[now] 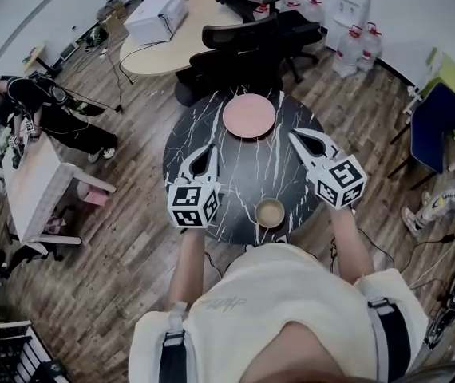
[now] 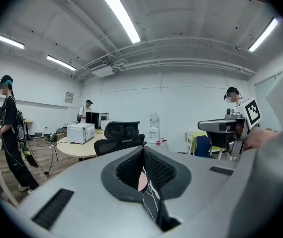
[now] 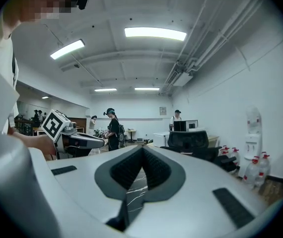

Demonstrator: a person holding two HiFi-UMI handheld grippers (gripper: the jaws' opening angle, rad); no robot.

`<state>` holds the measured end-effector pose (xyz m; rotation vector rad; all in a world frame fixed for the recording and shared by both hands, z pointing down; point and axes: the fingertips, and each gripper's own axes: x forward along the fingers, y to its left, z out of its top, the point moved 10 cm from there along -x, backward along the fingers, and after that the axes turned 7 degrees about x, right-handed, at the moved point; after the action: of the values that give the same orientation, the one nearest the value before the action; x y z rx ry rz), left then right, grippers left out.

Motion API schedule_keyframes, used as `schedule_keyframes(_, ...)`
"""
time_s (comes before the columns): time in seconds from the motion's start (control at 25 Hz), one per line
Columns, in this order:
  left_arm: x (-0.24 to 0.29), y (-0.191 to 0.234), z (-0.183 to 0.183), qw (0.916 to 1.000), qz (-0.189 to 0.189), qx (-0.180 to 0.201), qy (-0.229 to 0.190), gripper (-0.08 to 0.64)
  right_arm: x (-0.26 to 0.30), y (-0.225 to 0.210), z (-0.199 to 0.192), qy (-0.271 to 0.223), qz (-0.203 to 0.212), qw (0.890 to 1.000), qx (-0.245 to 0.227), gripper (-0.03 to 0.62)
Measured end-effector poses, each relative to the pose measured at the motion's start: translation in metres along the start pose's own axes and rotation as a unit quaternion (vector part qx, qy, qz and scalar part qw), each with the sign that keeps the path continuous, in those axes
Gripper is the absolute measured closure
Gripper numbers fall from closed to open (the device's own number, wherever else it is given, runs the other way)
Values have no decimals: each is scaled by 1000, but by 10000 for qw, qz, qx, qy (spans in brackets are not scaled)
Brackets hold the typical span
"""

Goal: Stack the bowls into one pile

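Left gripper (image 1: 202,160) and right gripper (image 1: 310,144) are hovering above the table (image 1: 247,174), both pointing toward 12 o'clock. Both are clenched on nothing: each gripper view is showing its ribbed pads meeting, with only tabletop peeking through the slit below.

Task things: a small tan bowl (image 1: 270,212) is sitting near the table's 6 o'clock edge, closest to the person (image 1: 275,309). A wide pink dish (image 1: 249,116) is sitting toward 12 o'clock. The two are lying well apart, with the grippers hanging between them at roughly 8 and 3 o'clock.

Progress, as a judgement: the two are not lying together as one pile. If the pink dish counts as a bowl, joining them is what is remaining. Whether the tan bowl is a single one or several nested cannot be told from above, so a pile could already be standing there beside a mere plate.

Materials:
- Tan bowl: looking round, deep-walled and matte.
- Pink dish: looking shallow and smooth, with a thin raised rim.
- Table: appearing round, black and glossy, veined white like marble.
- Grippers: showing smooth grey shells and dark, finely ribbed pads.
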<state>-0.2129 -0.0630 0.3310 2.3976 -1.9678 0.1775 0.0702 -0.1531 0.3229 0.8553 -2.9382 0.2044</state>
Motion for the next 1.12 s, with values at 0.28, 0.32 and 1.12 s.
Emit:
schedule_keyframes(0.28,7,4,4,9999,10,126,-42,541,7,0,4,-50,-21,9998,-183,585)
schedule_keyframes(0.32,7,4,3,9999,14,114,-43,540,7,0,2,-30,-24,9998,-188,586)
schedule_keyframes(1.12,21,3,-1,10000,-13,-17,-24,541,13,-11,-10,128,-33,9997,-215,586)
